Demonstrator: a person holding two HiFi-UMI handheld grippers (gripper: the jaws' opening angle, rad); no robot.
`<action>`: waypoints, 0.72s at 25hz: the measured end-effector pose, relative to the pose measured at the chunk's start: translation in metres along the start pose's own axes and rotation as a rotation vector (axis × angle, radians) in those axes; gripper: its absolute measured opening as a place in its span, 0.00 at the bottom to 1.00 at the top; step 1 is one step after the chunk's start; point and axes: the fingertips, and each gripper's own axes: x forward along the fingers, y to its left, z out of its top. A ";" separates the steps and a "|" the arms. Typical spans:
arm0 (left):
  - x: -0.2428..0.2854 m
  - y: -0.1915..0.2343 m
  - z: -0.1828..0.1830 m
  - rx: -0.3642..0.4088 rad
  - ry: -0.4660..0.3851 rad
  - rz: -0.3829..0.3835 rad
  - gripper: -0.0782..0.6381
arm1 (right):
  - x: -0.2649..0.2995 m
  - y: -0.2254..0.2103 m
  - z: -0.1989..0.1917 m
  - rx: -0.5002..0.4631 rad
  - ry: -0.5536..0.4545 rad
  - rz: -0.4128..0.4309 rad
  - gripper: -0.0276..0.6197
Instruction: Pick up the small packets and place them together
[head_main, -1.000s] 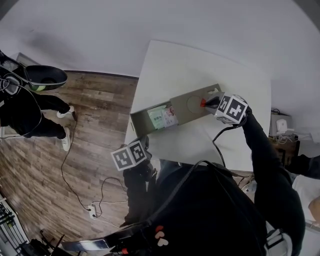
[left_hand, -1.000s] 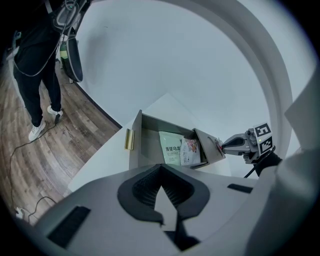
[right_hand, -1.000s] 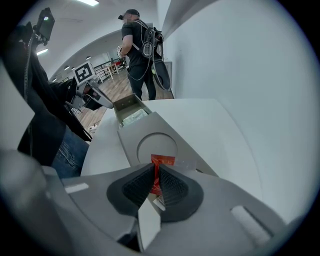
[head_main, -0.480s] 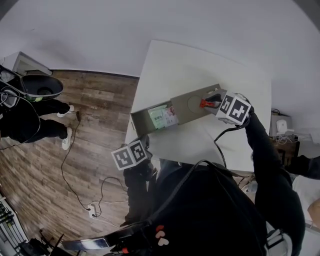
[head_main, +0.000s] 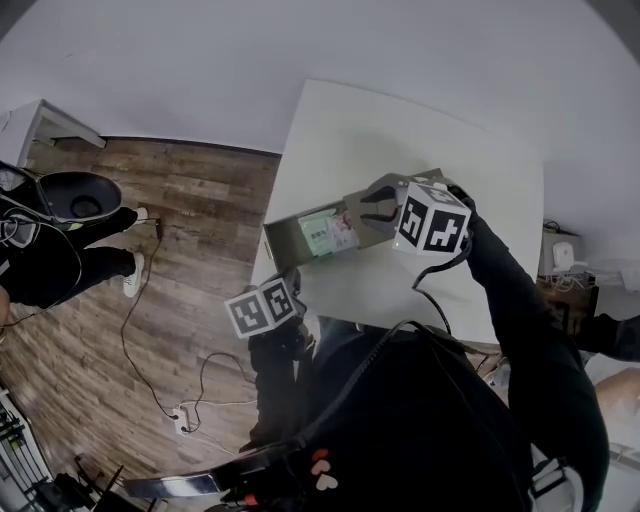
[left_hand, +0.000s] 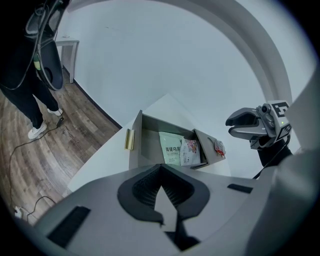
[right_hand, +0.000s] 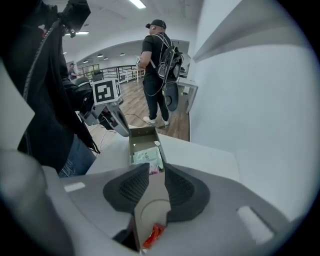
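A grey open box (head_main: 285, 238) lies on the white table (head_main: 400, 290). Inside it, a green packet (head_main: 316, 232) and a pink packet (head_main: 340, 232) lie side by side; the left gripper view shows the green packet (left_hand: 170, 148) and pink packet (left_hand: 190, 151) too. A small red packet (left_hand: 218, 147) rests on the box's flat flap, and it shows under my right jaws (right_hand: 154, 235). My right gripper (head_main: 368, 200) hovers over the box, open, with nothing between its pads. My left gripper (head_main: 288, 285) stays shut and empty off the table's near edge.
A person in dark clothes (head_main: 40, 250) stands on the wooden floor left of the table, also in the right gripper view as a person with a backpack (right_hand: 157, 75). A cable (head_main: 150, 370) trails across the floor. A white wall runs behind the table.
My right gripper opened, left the red packet on the box's flap, then rose and swung left over the box. The left gripper barely moved. The person on the floor shifted.
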 end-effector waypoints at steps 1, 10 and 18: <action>-0.001 0.000 0.000 0.004 0.001 0.003 0.11 | 0.006 0.003 0.007 -0.024 0.000 0.015 0.19; -0.002 0.001 -0.001 0.002 -0.005 -0.003 0.11 | 0.072 0.021 0.026 -0.161 0.126 0.191 0.21; -0.003 0.002 -0.002 0.001 -0.005 -0.015 0.11 | 0.107 0.027 0.013 -0.192 0.254 0.262 0.23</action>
